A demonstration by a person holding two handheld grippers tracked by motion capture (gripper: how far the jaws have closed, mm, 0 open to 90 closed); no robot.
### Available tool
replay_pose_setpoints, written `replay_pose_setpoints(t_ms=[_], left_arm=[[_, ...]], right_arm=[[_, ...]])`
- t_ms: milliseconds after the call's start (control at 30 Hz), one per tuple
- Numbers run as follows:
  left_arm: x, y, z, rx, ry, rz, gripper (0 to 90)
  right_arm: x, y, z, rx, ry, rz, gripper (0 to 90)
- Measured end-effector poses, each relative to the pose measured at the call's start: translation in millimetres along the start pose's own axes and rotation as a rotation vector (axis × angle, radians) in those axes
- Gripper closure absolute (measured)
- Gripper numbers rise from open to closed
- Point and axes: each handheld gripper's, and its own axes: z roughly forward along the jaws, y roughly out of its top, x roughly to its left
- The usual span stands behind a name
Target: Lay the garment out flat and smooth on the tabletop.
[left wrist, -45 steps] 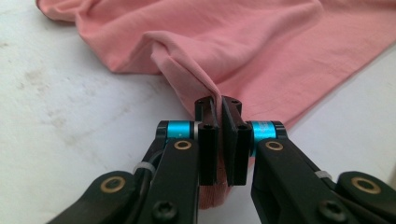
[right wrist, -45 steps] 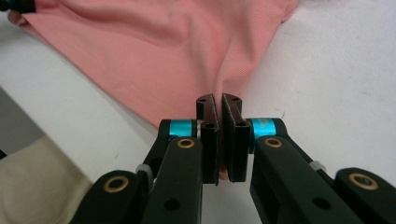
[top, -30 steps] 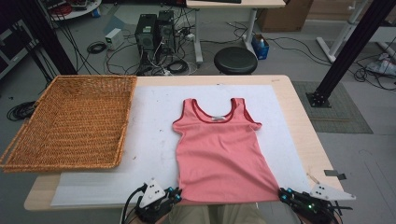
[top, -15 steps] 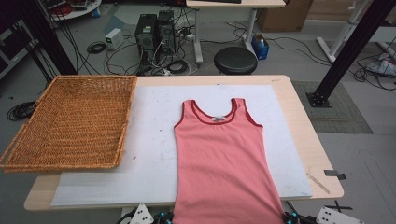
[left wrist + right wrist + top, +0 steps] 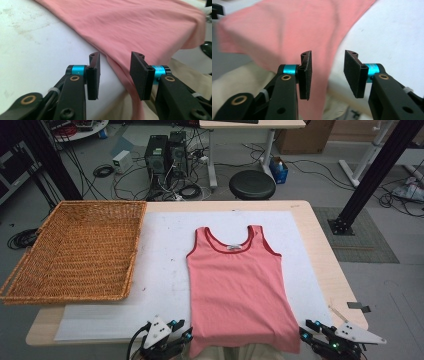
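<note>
Pink tank top [image 5: 240, 290] spread flat on white sheet [image 5: 160, 270], neck toward far edge of table [image 5: 320, 250], hem draped over near edge. Small white label inside neckline; writing too small to read. Left gripper [image 5: 176, 336] at hem's left corner, right gripper [image 5: 316, 336] at hem's right corner. Both with jaws just opened, 2 pads apart on each, hem edge running between them, no pad pressing on cloth. Wicker basket [image 5: 75, 252] at left, well apart from top.
</note>
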Motion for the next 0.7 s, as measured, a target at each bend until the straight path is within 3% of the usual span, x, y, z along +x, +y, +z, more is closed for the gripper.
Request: replay_pose_setpoints(t_ms=[133,233,367,500,600,700], left_arm=[[-2.4,0.5,12.1,-0.006,0.035,-0.005,57.2],[-6.1,-0.2,12.7,-0.008,0.056,0.024,57.0],[-8.7,-0.2,13.5,-0.023,0.035,0.031,55.6],[-15.5,2.0,20.2,-0.006,0.042,0.085,56.5],[-16.3,2.9,22.1,-0.005,0.008,0.1,67.6],[-11.8,2.6,19.5,-0.004,-0.02,0.089,80.9]], right_arm=[[1.5,4.3,14.8,0.027,-0.046,-0.024,58.7],[7.5,4.3,21.8,0.039,-0.057,-0.065,58.4],[12.1,4.9,25.6,0.038,-0.061,-0.091,59.0],[12.1,5.0,26.7,0.034,-0.062,-0.084,64.0],[14.8,4.6,28.0,0.03,-0.045,-0.104,73.3],[14.0,3.4,27.6,0.024,-0.016,-0.106,85.6]])
